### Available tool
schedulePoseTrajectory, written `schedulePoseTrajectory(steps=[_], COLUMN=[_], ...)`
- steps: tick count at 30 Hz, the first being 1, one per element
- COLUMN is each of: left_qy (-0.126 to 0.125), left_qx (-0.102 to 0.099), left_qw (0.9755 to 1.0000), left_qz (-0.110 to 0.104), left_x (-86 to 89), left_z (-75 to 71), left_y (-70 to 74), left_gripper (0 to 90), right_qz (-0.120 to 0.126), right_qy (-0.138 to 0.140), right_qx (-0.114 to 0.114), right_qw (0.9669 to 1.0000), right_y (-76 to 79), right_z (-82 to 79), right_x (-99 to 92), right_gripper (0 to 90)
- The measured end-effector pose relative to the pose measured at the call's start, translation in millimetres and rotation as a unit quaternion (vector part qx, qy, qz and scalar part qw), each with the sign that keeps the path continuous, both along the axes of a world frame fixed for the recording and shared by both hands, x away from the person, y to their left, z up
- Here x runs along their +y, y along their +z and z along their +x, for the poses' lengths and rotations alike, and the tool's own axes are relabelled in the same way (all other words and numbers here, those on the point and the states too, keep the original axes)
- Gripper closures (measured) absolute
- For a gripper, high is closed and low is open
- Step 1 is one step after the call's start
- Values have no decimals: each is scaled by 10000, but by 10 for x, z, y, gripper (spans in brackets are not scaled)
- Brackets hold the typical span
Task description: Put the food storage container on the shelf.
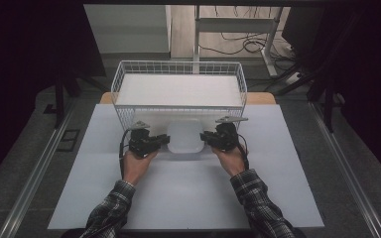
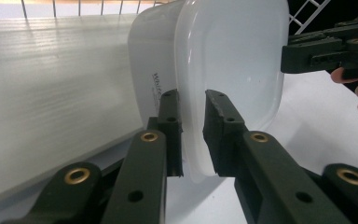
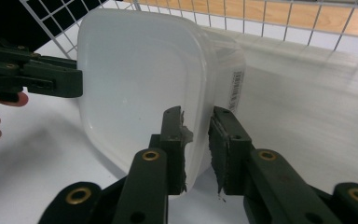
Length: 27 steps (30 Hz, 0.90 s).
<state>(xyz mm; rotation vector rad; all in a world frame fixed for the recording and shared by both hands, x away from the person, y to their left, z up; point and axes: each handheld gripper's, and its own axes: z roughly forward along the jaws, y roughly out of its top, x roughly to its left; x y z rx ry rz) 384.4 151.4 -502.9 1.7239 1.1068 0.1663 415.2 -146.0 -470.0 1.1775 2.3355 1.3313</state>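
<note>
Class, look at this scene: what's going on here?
A person holds tongs in each hand and grips a white lidded tub from both sides. The left tongs and the right tongs each pinch the lid's rim. The tub sits on the white table, just in front of a wire basket.

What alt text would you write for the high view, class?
Two hands hold the left gripper and right gripper against opposite edges of a white lidded container on a white table, just before a wire basket.
</note>
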Motion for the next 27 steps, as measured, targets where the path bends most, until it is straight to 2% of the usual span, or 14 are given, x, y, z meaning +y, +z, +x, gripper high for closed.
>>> schedulePoseTrajectory(steps=[4, 6, 7, 9, 10, 14, 17, 20, 21, 22, 23, 24, 26, 27], left_qy=[86, 100, 148, 250, 302, 391, 513, 491, 496, 480, 461, 394, 366, 280], left_qx=[-130, -182, -215, -284, -319, -397, -408, -494, -539, -537, -546, -624, -618, -607], left_qw=[9998, 9996, 9994, 9989, 9985, 9974, 9963, 9956, 9956, 9959, 9961, 9961, 9963, 9968], left_qz=[108, 198, 244, 289, 312, 447, 552, 620, 581, 556, 522, 489, 476, 443], left_x=[-22, -28, -37, -60, -64, -76, -92, -99, -101, -97, -92, -76, -72, -65], left_z=[51, 77, 86, 114, 153, 210, 267, 262, 242, 226, 208, 153, 117, 83], left_y=[22, 43, 53, 65, 74, 90, 107, 131, 141, 150, 160, 185, 197, 207], left_gripper=[742, 734, 734, 719, 718, 684, 649, 576, 558, 492, 492, 406, 334, 334], right_qz=[-219, -12, -12, -1, -159, -307, -299, -303, -241, -211, -211, -306, -347, -347], right_qy=[-130, -192, -192, -272, -313, -367, -411, -381, -314, -176, -176, -33, 112, 112], right_qx=[-69, 39, 39, -102, -264, -441, -471, -463, -446, -441, -441, -501, -547, -547], right_qw=[9997, 9998, 9998, 9996, 9990, 9979, 9976, 9977, 9982, 9986, 9986, 9983, 9978, 9978], right_y=[-17, -40, -40, -37, -20, -8, -7, 14, 30, 57, 57, 69, 79, 79], right_z=[39, 93, 93, 106, 117, 143, 186, 203, 192, 152, 152, 105, 49, 49], right_x=[73, 57, 57, 51, 88, 136, 153, 154, 142, 133, 133, 136, 137, 137], right_gripper=[659, 638, 638, 654, 655, 665, 687, 736, 755, 790, 790, 832, 865, 865])
